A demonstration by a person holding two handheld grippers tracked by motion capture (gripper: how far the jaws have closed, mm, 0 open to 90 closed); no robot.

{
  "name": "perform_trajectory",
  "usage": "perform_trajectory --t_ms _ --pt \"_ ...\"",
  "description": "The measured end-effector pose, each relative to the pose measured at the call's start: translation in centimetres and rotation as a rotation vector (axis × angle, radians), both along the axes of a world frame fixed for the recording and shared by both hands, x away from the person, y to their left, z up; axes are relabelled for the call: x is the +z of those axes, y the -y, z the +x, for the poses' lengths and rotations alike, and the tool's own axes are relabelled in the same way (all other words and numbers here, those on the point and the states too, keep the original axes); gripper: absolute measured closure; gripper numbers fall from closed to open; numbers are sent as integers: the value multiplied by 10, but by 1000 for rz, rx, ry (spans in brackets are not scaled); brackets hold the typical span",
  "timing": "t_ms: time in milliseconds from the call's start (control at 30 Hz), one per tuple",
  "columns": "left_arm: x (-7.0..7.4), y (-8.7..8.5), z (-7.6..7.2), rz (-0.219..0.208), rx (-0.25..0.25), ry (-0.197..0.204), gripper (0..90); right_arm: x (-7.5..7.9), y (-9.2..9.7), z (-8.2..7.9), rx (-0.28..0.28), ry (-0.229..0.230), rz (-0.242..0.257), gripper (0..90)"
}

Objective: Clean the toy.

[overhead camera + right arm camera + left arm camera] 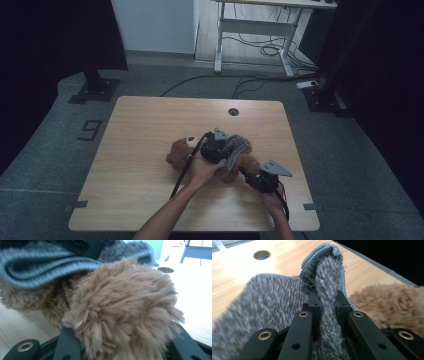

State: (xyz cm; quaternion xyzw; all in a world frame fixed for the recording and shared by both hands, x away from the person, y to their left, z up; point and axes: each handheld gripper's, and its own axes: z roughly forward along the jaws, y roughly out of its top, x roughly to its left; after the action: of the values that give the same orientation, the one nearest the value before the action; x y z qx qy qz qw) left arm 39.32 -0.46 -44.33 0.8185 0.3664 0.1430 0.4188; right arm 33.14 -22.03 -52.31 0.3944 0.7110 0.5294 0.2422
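Nearest the lens, left gripper view: left gripper (325,312) pinching a fold of grey knit garment (274,305), ribbed hem (317,258) standing up at 12 o'clock above the jaws. Right gripper view: right gripper (120,345) clamped on a brown plush limb of the bear (122,305), garment draped across at 10 o'clock. High view: bear (182,152) lying on its back near table centre, head toward 9 o'clock, garment (236,150) bunched over its body, left gripper (216,147) above the torso, right gripper (261,181) at 4 o'clock of the toy. Step in hand, as judged: dressing or undressing the bear, limb anchored, fabric being drawn; which direction, not certain. Next move likely calls for steady hold on the limb while hem is worked along the body without the pinch slipping. Beyond: table (150,125) with cable hole (233,111) at 12 o'clock. Floor marking "9" (90,130) at 9 o'clock off the table; no brand or label legible.
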Motion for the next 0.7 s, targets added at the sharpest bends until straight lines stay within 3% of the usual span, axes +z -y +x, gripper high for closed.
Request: perform_trajectory --t_ms 67,167,333,433,567,700 --pt "5 -15 1 34 38 25 793 0 -1 0 -4 3 -5 553" --pt "3 -46 5 35 92 10 794 0 2 1 -14 -1 -5 553" --pt "-3 -87 -3 -39 124 0 793 -2 1 2 -5 -9 -4 550" --pt "1 -105 -13 -65 136 26 792 -3 -2 1 0 -15 -16 550" --pt "6 -125 -18 -66 178 57 788 -4 -2 1 -6 -15 -15 550" --pt "-2 -150 -19 -77 230 32 787 -5 -2 1 -4 -23 -10 547"
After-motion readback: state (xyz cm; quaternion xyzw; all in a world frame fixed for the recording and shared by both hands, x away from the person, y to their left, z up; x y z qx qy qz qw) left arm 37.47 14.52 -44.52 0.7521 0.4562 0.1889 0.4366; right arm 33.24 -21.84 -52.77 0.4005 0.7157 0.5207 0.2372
